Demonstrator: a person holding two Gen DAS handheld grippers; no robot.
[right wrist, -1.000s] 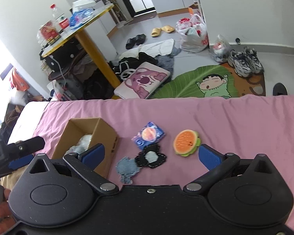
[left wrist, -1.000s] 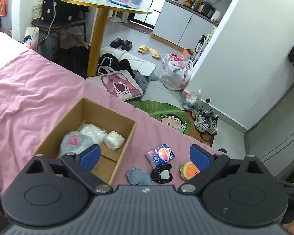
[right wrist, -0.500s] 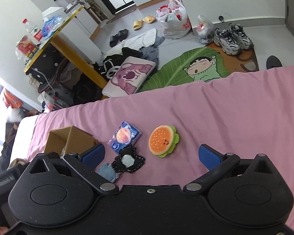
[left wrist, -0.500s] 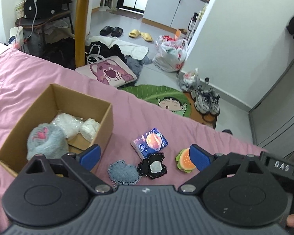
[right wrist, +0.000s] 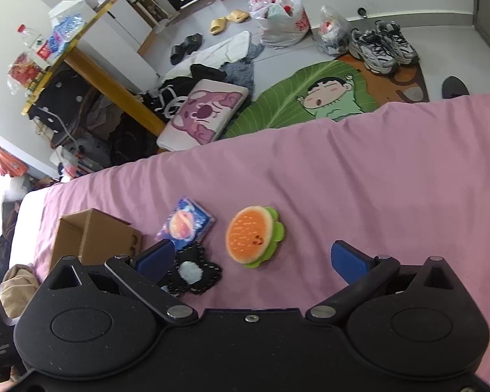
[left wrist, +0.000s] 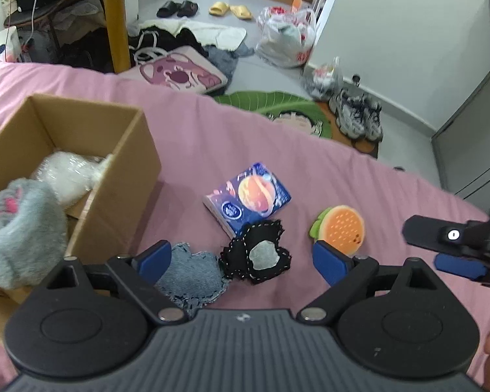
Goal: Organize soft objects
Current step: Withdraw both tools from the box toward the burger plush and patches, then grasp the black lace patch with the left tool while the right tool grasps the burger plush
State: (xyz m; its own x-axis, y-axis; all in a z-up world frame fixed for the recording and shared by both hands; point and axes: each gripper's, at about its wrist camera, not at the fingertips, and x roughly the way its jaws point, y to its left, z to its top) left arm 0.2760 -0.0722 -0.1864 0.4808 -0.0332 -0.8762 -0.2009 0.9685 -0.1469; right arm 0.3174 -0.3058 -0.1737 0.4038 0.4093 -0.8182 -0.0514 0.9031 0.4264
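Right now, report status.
Left gripper open, empty. Right gripper open, empty. Burger sponge on pink sheet, ahead of right fingers. Nothing blocking.

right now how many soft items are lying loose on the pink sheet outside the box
4: denim patch nearest the cardboard box, black patch beside it, tissue pack behind, burger sponge farthest right. Others may hide under the claws.
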